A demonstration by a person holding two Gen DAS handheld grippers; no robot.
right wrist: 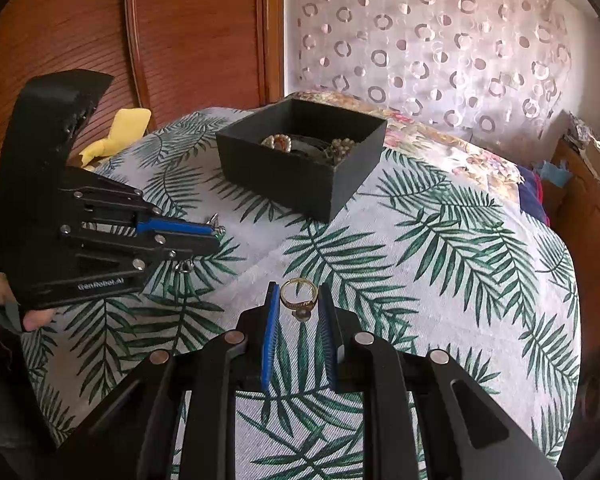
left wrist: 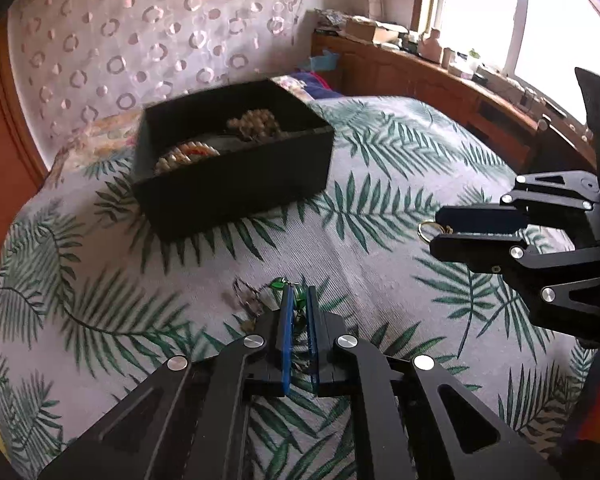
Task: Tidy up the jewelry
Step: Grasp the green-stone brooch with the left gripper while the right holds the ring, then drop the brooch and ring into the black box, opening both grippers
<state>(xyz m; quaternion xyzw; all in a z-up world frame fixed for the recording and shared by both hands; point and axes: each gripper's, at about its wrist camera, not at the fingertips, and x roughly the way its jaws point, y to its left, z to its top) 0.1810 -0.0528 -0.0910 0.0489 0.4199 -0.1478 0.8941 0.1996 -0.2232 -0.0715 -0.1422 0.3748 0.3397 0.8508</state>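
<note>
While both grippers hover over the palm-leaf bedspread point(right wrist: 440, 248), each pinches a separate piece of jewelry. Right gripper point(right wrist: 299, 300): its blue-padded fingers are closed against a gold ring point(right wrist: 298, 294), which stands upright between the fingertips, its band touching both pads and a small dark stone hanging at its lower edge. From the left wrist view the same ring point(left wrist: 427, 232) protrudes just past the fingertips of the right gripper point(left wrist: 440, 232). Left gripper point(left wrist: 299, 300): its fingers are pressed nearly together on a green-beaded piece point(left wrist: 298, 296), whose green beads show between and just beyond the tips; a thin metal chain portion point(left wrist: 246, 296) trails to the left of the tips, near the cloth. In the right wrist view the left gripper point(right wrist: 216, 232) lies left of the ring, well apart from it. Black open box point(left wrist: 236, 152): it rests on the bedspread beyond both grippers and already contains beaded bracelets point(left wrist: 188, 156) and a cluster of pale beads point(left wrist: 256, 124).
</note>
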